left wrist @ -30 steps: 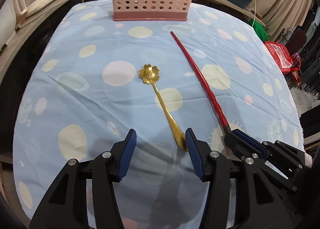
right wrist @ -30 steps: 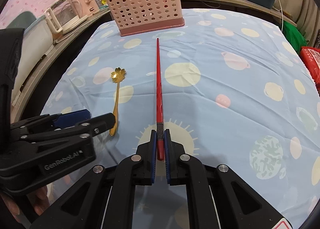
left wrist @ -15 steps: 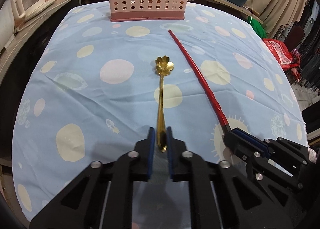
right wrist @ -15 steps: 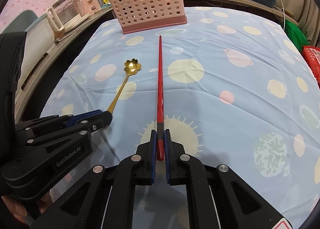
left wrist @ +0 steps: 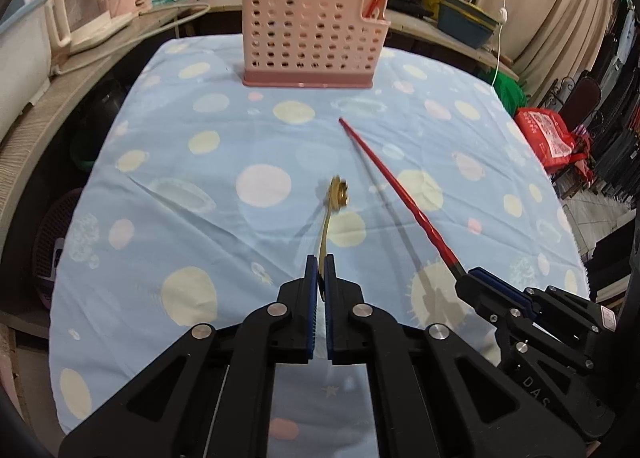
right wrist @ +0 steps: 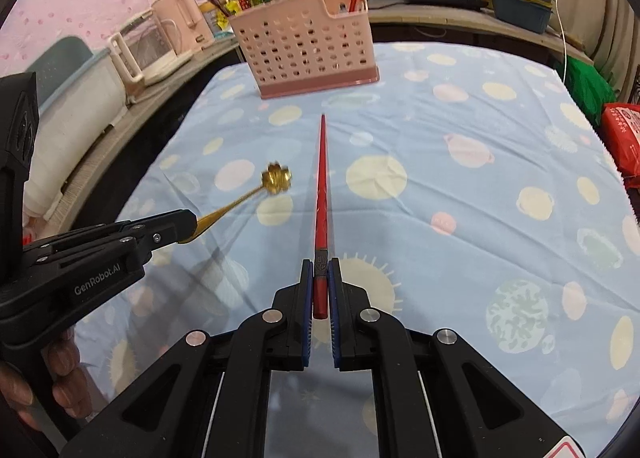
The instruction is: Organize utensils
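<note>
Spoon: the gold spoon [left wrist: 334, 213] is pinched by the end of its handle, its flower-shaped bowl pointing ahead and clear of the cloth, as its shadow beneath shows; held by the tail, the bowl end is free to go into a slot first.
Chopstick: the red chopstick [right wrist: 321, 193] is likewise caught at its thick butt end, the thin tip aimed toward the basket, lifted off the cloth; that grip leaves the long shaft free to slide in.
Left gripper: the left gripper [left wrist: 320, 264] is closed tight on the spoon handle, angled downward.
Right gripper: the right gripper [right wrist: 321, 270] is clamped on the chopstick's butt, pads pressing both sides.
Basket: the pink perforated basket [left wrist: 312, 45] stands upright at the far edge of the desk, well apart from both utensils; chopsticks and other utensils already stand in it, a red chopstick in the lower side compartment, so it looks like the destination.
Desk: the desk [right wrist: 460, 217], under a blue cloth with pale spots, is bare between utensils and basket, a clear path forward.
Stage: a judgement — both pieces are picked up, carrying and dropping them in remain.
Risk: end-held, each could swivel in the pads.
</note>
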`<state>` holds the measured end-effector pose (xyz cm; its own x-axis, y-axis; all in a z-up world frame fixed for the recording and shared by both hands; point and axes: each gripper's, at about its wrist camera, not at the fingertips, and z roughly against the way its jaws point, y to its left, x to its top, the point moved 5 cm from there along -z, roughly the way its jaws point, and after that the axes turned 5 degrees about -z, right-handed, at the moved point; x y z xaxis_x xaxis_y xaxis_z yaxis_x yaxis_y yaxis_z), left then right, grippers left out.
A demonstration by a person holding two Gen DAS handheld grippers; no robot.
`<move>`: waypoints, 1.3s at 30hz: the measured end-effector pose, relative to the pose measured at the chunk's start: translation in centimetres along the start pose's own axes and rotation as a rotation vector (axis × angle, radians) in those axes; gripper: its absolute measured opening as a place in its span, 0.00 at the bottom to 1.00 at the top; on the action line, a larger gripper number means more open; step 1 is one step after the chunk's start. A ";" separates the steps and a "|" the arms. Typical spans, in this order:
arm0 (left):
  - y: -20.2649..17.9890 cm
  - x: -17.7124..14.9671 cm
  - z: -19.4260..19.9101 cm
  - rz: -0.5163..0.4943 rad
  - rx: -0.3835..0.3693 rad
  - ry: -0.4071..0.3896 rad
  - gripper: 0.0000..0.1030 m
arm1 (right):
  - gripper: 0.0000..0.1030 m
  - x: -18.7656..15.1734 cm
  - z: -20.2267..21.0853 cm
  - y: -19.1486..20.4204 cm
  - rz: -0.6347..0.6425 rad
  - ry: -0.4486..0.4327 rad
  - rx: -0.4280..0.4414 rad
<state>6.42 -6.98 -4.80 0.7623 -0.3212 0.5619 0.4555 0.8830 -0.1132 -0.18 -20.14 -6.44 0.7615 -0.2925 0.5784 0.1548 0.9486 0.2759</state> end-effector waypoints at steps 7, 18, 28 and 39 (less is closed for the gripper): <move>0.7 2.8 3.5 0.023 0.007 -0.089 0.00 | 0.07 3.1 3.6 0.7 -0.010 -0.097 0.036; 1.4 6.5 6.0 0.021 0.020 -0.170 0.00 | 0.07 8.1 7.0 1.1 -0.010 -0.222 0.056; 2.8 -1.9 -1.8 -0.001 0.023 0.048 0.28 | 0.07 3.6 3.7 0.0 -0.037 -0.096 0.043; 2.5 -3.9 -3.8 0.024 -0.039 0.074 0.22 | 0.07 1.8 2.4 0.5 -0.026 -0.051 0.035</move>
<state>6.36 -4.81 -10.41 0.8047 -0.3256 0.4965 0.4529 0.8773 -0.1587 -0.25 -20.53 -3.36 0.7241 -0.3233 0.6092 0.1509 0.9362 0.3175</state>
